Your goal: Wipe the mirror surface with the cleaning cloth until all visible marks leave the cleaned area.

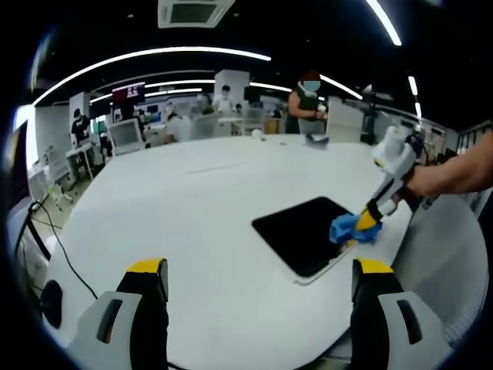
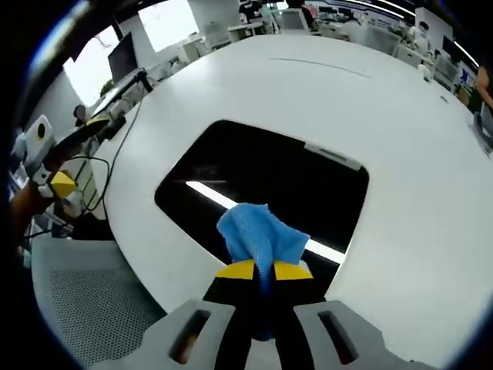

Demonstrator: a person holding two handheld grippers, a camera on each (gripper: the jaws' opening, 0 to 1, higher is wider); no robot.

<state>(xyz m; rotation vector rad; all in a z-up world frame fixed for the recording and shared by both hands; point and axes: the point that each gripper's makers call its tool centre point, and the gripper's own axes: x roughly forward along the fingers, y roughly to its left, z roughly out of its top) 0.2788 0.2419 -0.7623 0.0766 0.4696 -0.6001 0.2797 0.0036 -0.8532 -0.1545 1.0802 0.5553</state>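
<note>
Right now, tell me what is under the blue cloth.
The cloth, pinched in the right claw, lies over the mirror. Any marks beneath it are covered.

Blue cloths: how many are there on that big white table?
1. The crumpled blue mesh cleaning cloth is clamped in the right gripper, pressed on the dark rectangular mirror lying flat near the white table's edge. I see no others.

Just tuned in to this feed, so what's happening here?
A person is wiping a dark mirror that lies flat on a white table. The right gripper has its jaws shut on a blue cleaning cloth and presses it on the mirror's near edge. The left gripper hovers over the table with its jaws open, holding nothing. I can't make out marks on the glass.
</note>
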